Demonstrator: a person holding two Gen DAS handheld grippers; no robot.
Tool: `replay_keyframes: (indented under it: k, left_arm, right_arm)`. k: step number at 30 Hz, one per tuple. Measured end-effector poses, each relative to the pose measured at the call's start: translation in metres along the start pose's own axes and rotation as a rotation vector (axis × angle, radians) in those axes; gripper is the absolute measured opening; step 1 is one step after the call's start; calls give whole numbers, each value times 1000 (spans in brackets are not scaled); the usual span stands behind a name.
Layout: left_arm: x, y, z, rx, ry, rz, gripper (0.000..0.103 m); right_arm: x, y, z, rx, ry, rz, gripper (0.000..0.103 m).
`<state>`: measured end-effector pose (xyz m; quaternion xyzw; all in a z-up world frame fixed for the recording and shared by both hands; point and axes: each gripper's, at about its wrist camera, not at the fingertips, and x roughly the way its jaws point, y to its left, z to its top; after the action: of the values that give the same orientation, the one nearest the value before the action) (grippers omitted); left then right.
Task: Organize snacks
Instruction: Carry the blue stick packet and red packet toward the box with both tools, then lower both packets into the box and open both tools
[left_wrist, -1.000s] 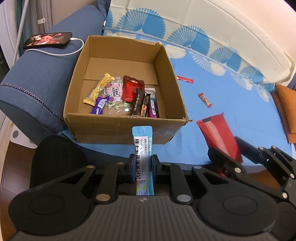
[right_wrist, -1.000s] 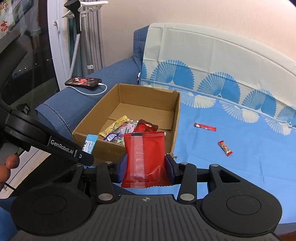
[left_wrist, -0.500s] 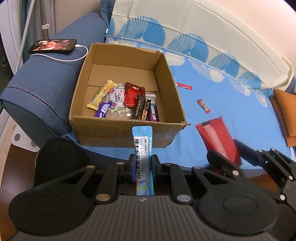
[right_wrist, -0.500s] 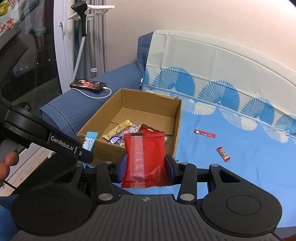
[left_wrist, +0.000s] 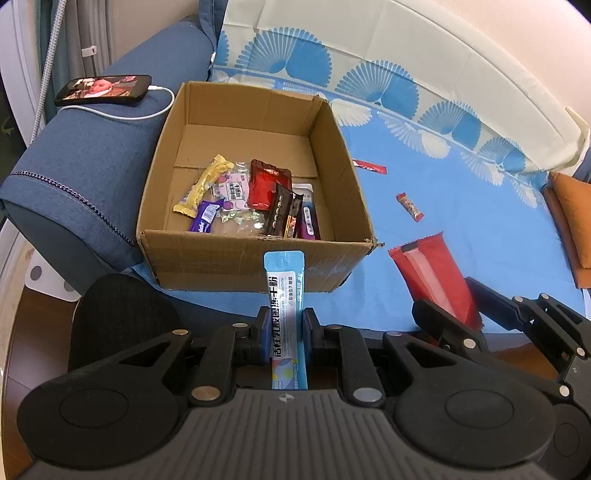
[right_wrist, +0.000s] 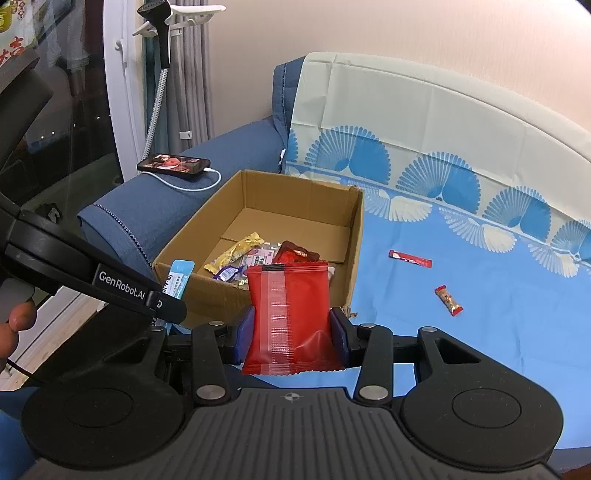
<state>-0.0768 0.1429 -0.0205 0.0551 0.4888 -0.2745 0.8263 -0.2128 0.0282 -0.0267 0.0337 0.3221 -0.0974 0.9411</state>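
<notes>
Left wrist: L tongs (left_wrist: 284, 328) clamp blue sachet (left_wrist: 285, 295) (bottom hidden), R tongs (right_wrist: 291, 332) clamp red pouch (right_wrist: 290, 317).

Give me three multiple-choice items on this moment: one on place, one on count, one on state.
1. Where is the phone?
A. in the box
B. on the sofa arm
C. on the blue sheet

2. How many snacks lie loose on the sheet?
A. two
B. four
C. none

3. The right tongs are
A. open, holding nothing
B. shut on a red packet
C. shut on a phone

Answers: 1 B, it lies on the sofa arm left of the box. 2 A, a red stick and a small bar. 3 B, the red packet sits between the pads.
</notes>
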Motion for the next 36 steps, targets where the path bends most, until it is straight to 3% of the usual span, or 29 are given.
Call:
replay_keyframes:
  k: [22, 36]
  left_arm:
    - [31, 11, 10, -36, 71, -6, 18]
    - [60, 24, 36, -65, 96, 12, 18]
  right_arm:
    - [34, 3, 3, -13, 102, 10, 46]
    - [66, -3, 7, -25, 154, 6, 46]
